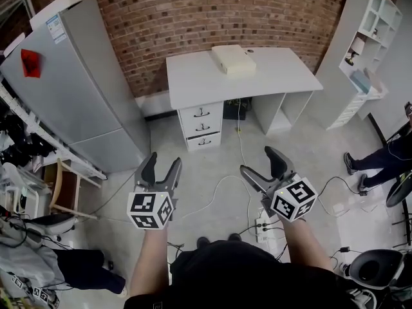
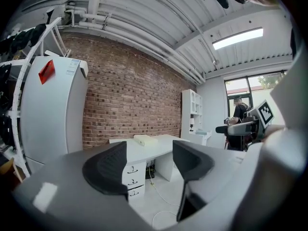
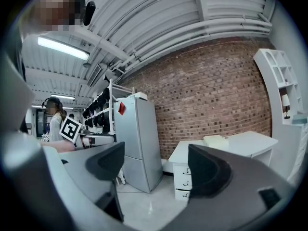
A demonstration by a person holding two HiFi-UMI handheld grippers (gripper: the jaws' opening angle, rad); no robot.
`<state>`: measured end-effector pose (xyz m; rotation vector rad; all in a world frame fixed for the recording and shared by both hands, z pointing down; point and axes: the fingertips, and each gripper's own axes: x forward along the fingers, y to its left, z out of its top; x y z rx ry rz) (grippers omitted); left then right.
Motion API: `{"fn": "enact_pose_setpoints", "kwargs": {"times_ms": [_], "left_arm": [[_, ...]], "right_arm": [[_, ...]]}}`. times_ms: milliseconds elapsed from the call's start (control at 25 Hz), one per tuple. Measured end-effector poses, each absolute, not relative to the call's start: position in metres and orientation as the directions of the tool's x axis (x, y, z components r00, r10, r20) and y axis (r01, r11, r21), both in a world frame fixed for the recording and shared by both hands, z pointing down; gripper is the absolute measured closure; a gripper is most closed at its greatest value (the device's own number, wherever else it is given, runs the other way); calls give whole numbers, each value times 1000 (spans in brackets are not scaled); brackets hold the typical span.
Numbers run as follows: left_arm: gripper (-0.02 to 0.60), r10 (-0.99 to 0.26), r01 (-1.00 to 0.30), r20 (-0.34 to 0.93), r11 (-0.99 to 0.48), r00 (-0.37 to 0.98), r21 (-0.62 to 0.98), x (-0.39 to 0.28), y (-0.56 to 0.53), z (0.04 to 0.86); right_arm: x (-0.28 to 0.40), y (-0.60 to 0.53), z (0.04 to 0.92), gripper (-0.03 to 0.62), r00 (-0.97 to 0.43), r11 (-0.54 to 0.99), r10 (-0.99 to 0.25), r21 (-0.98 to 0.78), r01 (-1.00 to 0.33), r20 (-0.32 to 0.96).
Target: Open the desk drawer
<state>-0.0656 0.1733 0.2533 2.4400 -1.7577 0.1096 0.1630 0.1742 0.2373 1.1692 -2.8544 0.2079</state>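
Observation:
A white desk (image 1: 193, 76) stands against the brick wall, with a stack of three drawers (image 1: 201, 127) under its left side, all closed. The same drawers (image 2: 133, 179) show between the jaws in the left gripper view, and the drawers (image 3: 184, 182) appear again in the right gripper view. My left gripper (image 1: 161, 167) is held well in front of the desk, its jaws apart with nothing between them. My right gripper (image 1: 265, 164) stands open wide beside it, also empty. Both point toward the desk from a distance.
A grey fridge (image 1: 77, 82) stands left of the desk. A cream box (image 1: 233, 58) lies on the desktop. White shelving (image 1: 367, 50) lines the right wall. Cables and a power strip (image 1: 262, 225) lie on the floor near my feet. A person's legs (image 1: 370, 159) show at right.

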Motion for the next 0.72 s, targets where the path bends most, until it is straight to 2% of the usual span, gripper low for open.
{"fn": "enact_pose_setpoints", "kwargs": {"times_ms": [240,360,720], "left_arm": [[277,-941,-950,130,-308,313,59,-82,174,254],[241,-941,-951,134,-303,309,65,-97,172,257],[235,-930,-939,137,-330,342,99,-134,174,267]], "right_arm": [[147,177,241,223,-720,712,-687,-111,-693,95],[136,175,238,223,-713,706,-695,-100,-701,85],[88,179,233,224,-710,707,-699,-68,-704,85]]}}
